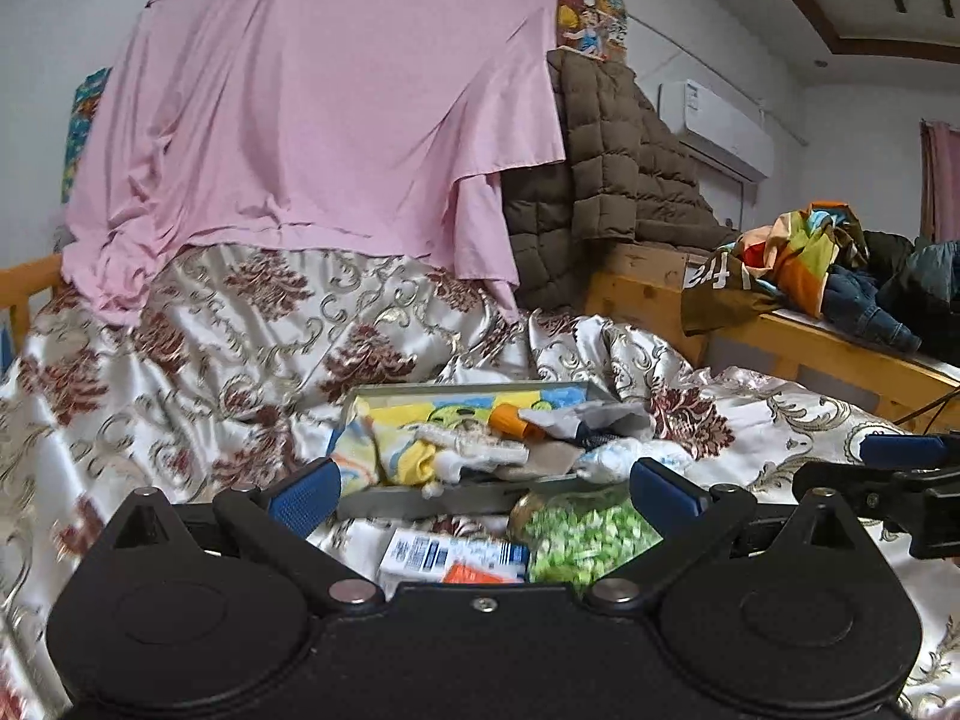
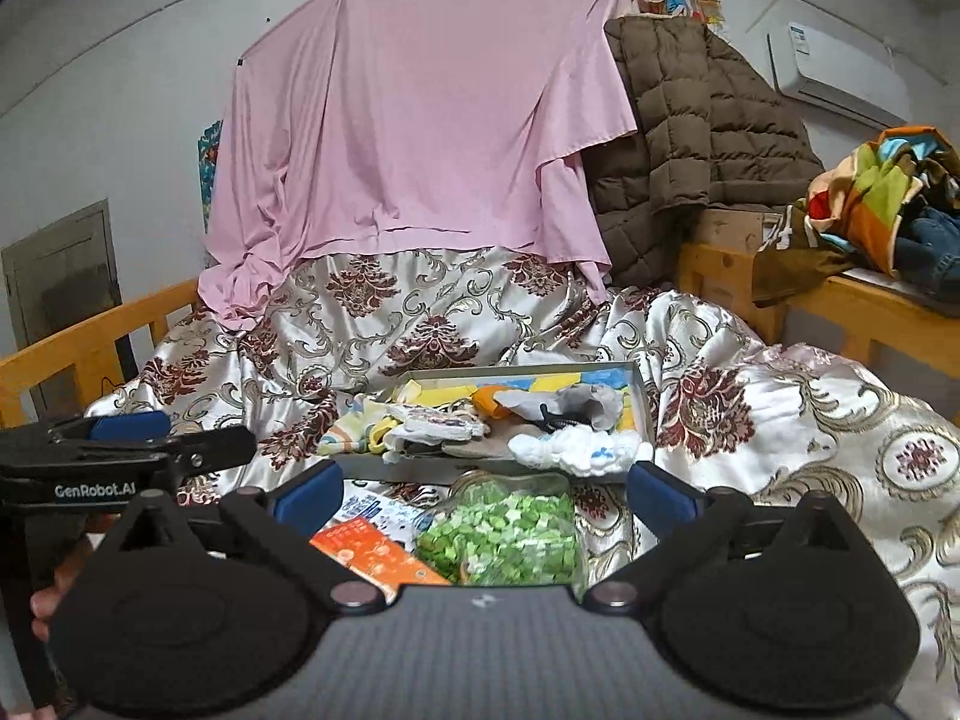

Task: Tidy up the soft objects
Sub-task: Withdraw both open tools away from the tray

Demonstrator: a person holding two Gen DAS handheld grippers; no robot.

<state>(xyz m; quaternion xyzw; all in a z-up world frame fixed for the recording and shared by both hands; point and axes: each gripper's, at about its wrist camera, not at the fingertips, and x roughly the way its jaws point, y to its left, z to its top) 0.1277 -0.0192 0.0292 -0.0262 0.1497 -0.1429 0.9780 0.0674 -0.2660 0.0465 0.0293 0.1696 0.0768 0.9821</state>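
Note:
A shallow grey tray (image 1: 420, 501) (image 2: 645, 396) lies on the patterned bedspread, filled with soft items: a yellow and blue cloth (image 1: 414, 417) (image 2: 444, 393), white socks (image 2: 579, 450) (image 1: 618, 459), a grey cloth (image 2: 558, 405) and an orange piece (image 1: 510, 420). In front of it lie a clear bag of green pieces (image 1: 585, 534) (image 2: 501, 534) and small packets (image 1: 444, 555) (image 2: 375, 552). My left gripper (image 1: 483, 486) is open above the bag and tray edge, nothing between its blue pads. My right gripper (image 2: 483, 489) is open wide over the bag, empty. Each gripper shows at the other view's edge.
A pink sheet (image 1: 324, 108) hangs behind the bed, beside a brown quilted coat (image 1: 606, 162). A wooden bed rail (image 2: 78, 342) runs on the left. A wooden ledge (image 1: 810, 342) on the right holds piled clothes (image 1: 804, 252).

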